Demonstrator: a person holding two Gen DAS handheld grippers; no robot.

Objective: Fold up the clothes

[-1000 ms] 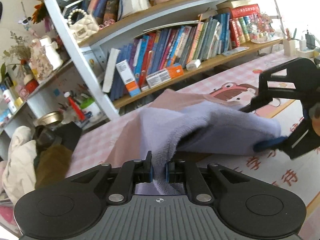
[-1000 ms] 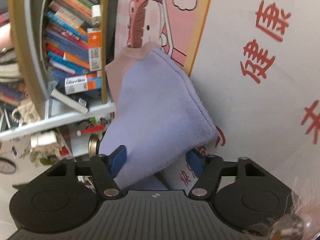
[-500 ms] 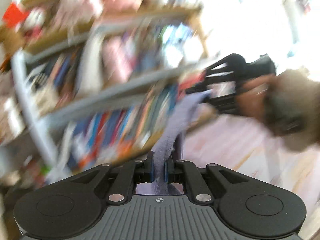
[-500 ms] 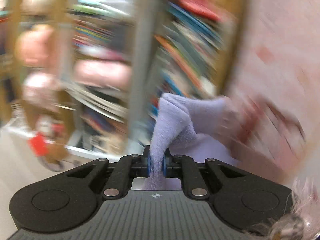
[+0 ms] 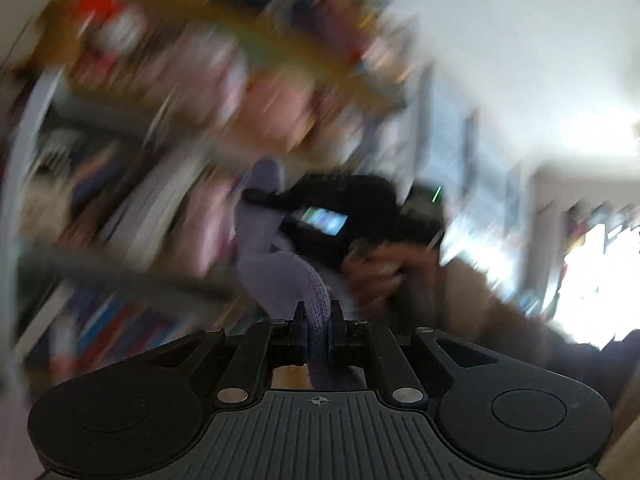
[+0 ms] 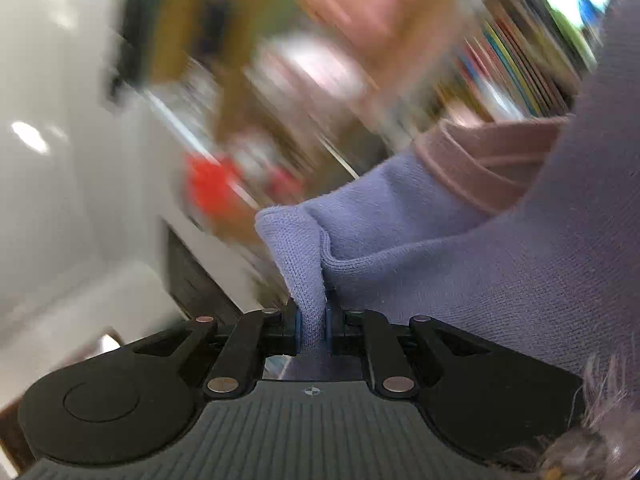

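My left tool (image 5: 317, 322) pinches a lavender garment (image 5: 280, 264) that rises ahead of it; my right tool (image 6: 311, 324) pinches another bunched edge, cloth draping to its right. Surroundings blur.

A motion-blurred bookshelf (image 5: 168, 128) fills the upper left of the left wrist frame; upright books (image 6: 520, 76) streak across the upper right of the right wrist frame, beside a white wall (image 6: 60, 160).

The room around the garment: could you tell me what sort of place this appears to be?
Probably a lived-in room at home, though motion blur hides much. A shelf with a row of colourful books runs behind the lilac garment, and bright daylight comes in at one side.
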